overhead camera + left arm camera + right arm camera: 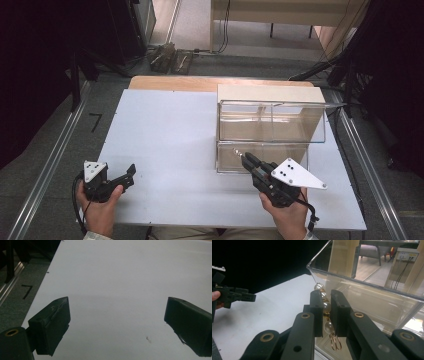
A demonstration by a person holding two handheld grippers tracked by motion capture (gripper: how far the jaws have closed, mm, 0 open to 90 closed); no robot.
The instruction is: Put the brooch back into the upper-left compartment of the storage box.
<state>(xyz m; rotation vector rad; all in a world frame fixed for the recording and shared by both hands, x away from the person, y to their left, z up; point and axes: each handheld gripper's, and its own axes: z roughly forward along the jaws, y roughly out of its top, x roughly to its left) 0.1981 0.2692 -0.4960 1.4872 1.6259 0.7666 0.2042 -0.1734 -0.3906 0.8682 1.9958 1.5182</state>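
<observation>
My right claw (325, 312), mid-frame, pinches a pearl-and-gold-ring string (325, 305) beside the clear box (372, 300) rim at right, my left claw (117, 325) gaping empty; I fear the round beads may slip if my squeeze slackens.
</observation>
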